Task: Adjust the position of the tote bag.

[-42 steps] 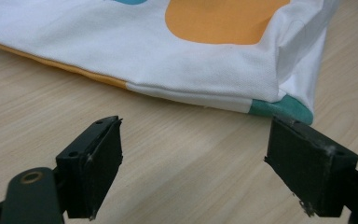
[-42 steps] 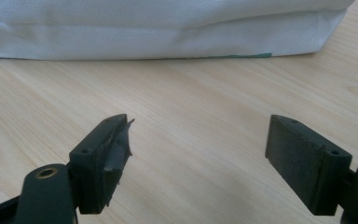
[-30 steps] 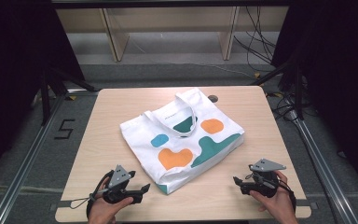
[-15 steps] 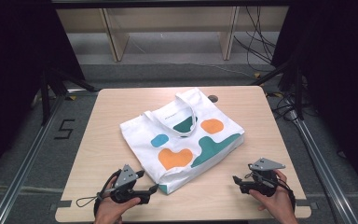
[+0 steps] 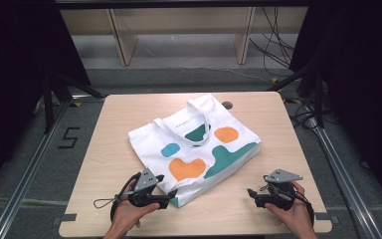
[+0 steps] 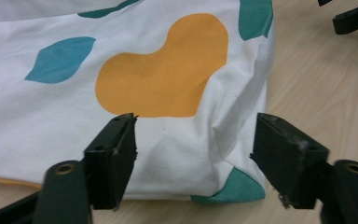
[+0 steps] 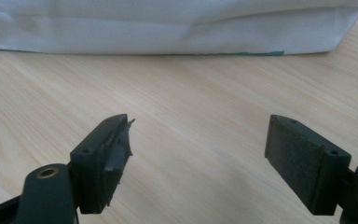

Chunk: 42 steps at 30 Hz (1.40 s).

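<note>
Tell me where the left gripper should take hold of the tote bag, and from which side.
Probably the near bottom corner of the tote bag, from the person's side, low along the table. There the folded cloth stands up in a thick edge that juts toward the left gripper; the jaws, just closing, already straddle it without pressing. The flat printed panel offers no edge to pinch.

A light wooden desk with rounded corners is seen, set on a dark floor. A white tote bag printed with orange and teal shapes is laid flat across its middle, its handles turned toward the far edge.
</note>
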Motion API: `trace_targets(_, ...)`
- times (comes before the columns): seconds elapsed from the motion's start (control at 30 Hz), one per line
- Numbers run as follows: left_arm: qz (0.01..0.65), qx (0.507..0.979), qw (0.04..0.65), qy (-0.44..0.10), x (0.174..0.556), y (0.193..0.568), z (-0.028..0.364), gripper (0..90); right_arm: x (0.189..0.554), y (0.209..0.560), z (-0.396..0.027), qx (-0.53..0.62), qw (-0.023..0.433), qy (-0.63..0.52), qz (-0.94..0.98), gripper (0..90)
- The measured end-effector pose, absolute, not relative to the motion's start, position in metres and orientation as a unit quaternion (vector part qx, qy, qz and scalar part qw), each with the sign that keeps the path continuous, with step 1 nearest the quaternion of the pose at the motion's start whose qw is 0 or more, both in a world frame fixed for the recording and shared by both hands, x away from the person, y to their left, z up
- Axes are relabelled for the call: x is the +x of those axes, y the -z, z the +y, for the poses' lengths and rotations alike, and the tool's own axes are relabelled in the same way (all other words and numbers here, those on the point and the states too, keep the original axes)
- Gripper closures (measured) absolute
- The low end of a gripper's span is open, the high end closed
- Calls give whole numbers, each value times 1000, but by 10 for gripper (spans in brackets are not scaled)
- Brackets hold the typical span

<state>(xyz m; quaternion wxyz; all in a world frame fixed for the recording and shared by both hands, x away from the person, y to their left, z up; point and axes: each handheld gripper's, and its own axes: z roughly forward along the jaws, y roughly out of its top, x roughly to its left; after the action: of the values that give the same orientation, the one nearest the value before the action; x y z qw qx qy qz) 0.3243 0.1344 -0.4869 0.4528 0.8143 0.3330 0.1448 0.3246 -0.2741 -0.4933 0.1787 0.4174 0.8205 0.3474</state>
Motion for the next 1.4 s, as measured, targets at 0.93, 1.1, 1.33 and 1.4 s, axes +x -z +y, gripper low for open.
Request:
trace_targets(0.93, 277, 858, 420, -105, 327, 499, 70, 804, 328, 492, -272, 413, 171, -365, 817, 256)
trace_targets(1.1, 265, 863, 418, -103, 328, 501, 43, 806, 327, 490, -271, 426, 164, -370, 809, 260)
trace_targets(1.33, 253, 867, 419, -96, 333, 502, 5, 797, 332, 486, -280, 435, 175, -401, 787, 274)
trace_targets(1.4, 264, 862, 425, -86, 335, 503, -7, 795, 332, 485, -281, 442, 174, -408, 780, 274)
